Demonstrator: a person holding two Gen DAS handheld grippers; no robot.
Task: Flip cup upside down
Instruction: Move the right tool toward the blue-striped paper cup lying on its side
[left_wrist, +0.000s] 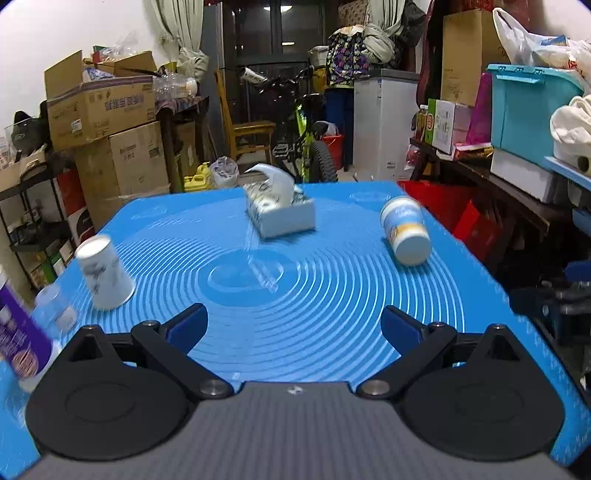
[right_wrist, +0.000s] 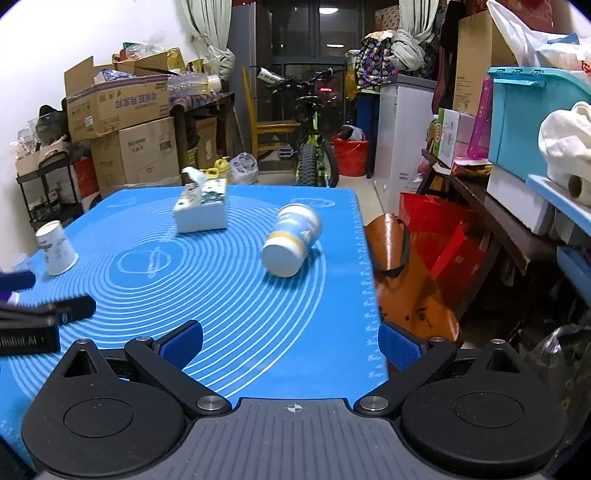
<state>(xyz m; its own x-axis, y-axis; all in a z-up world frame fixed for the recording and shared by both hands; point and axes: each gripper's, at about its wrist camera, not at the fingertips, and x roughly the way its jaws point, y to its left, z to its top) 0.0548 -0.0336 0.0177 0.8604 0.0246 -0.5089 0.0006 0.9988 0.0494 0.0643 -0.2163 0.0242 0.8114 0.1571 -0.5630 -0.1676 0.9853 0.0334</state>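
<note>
Cup's on its side, both grippers hanging back empty

The blue-and-white cup lies tipped over on the blue mat, right of the tissue box, base toward the near edge. Left gripper and right gripper both have jaws spread wide with nothing in them. A white paper cup sits upside down at far left.

A cluttered home storage room. Stacked cardboard boxes, a bicycle and a small fridge crowd around the table.
</note>
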